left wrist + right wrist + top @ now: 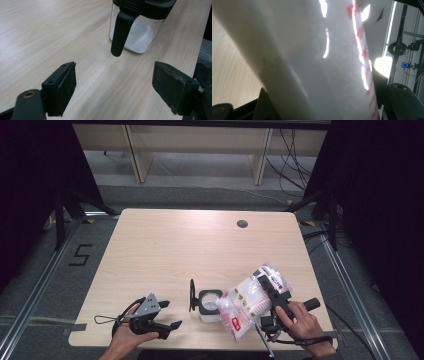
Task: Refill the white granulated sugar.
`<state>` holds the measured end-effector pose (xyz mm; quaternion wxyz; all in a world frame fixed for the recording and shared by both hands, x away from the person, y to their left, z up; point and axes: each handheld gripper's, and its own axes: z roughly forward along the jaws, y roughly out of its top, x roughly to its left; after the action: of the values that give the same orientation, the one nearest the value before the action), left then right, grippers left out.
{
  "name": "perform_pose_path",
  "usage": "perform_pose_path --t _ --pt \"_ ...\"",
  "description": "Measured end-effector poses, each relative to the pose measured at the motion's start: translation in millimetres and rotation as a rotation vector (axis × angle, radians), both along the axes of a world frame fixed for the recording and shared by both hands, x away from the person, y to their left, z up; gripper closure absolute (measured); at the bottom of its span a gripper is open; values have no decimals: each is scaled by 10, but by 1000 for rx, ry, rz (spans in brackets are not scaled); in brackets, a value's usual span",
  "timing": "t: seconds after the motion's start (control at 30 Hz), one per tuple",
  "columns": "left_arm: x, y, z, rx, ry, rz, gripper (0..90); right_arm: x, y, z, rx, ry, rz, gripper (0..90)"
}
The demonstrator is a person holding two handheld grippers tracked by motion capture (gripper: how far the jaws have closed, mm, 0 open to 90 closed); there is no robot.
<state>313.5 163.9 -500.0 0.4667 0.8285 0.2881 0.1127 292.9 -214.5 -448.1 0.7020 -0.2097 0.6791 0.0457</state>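
Observation:
A clear square jar (pixel 209 307) with white powder in it stands near the table's front edge, its black hinged lid (pixel 192 295) swung up on the left. A plastic bag (pixel 248 304) of white powder with red print lies tilted, one end over the jar's mouth. My right gripper (pixel 270 288) is shut on the bag's upper part; in the right gripper view the bag (pixel 312 62) sits between both jaws. My left gripper (pixel 170 315) rests open at the front left, short of the jar. In the left gripper view the jar (pixel 136 32) and its hanging black clasp (pixel 121 30) stand beyond the gripper (pixel 113 90).
The light wooden table (pixel 175 245) has a round cable hole (pixel 242 224) at the back right. Beyond the far edge stand wooden desk legs (pixel 135 155) and loose cables (pixel 295 165). A "5" is taped on the floor (pixel 80 254) to the left.

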Motion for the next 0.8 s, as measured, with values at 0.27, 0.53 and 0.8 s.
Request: perform_pose_path --t 0.27,0.53,0.8 --pt "-2 5 -7 0 -3 -5 190 -1 -15 -12 30 13 -19 422" --pt "-12 7 -3 -1 0 2 190 -1 1 9 1 3 -1 423" --pt "-6 4 3 -8 7 4 191 -3 -11 4 22 11 -7 423"
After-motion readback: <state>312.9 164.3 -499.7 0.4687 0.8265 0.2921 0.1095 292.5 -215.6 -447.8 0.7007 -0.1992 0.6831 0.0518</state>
